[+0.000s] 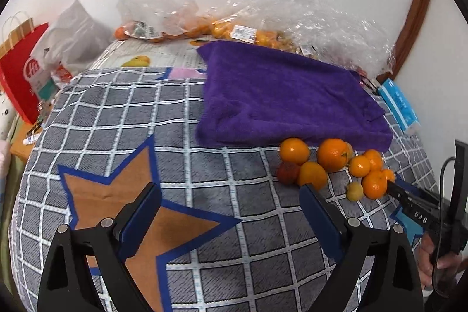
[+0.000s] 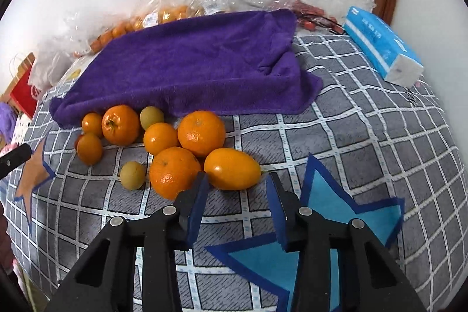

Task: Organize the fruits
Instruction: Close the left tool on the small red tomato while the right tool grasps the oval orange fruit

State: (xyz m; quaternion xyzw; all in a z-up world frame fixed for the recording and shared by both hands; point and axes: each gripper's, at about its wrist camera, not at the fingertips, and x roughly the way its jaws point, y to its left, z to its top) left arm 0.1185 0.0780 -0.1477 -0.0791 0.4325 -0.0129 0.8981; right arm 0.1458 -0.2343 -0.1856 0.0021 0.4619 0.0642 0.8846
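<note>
Left tool [image 1: 229, 212] wide, fruit pile [image 1: 336, 163] prob. beyond.

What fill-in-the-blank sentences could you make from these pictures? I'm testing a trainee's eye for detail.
1. The loose fruits lie along the near edge of a folded ____ towel.
2. The star under the left hand-held gripper is ____ with a blue border.
3. The oval fruit lies just ahead of the ____ hand-held gripper.
4. The blue tissue pack lies to the ____ of the towel in the right wrist view.

Missing words: purple; brown; right; right
</note>
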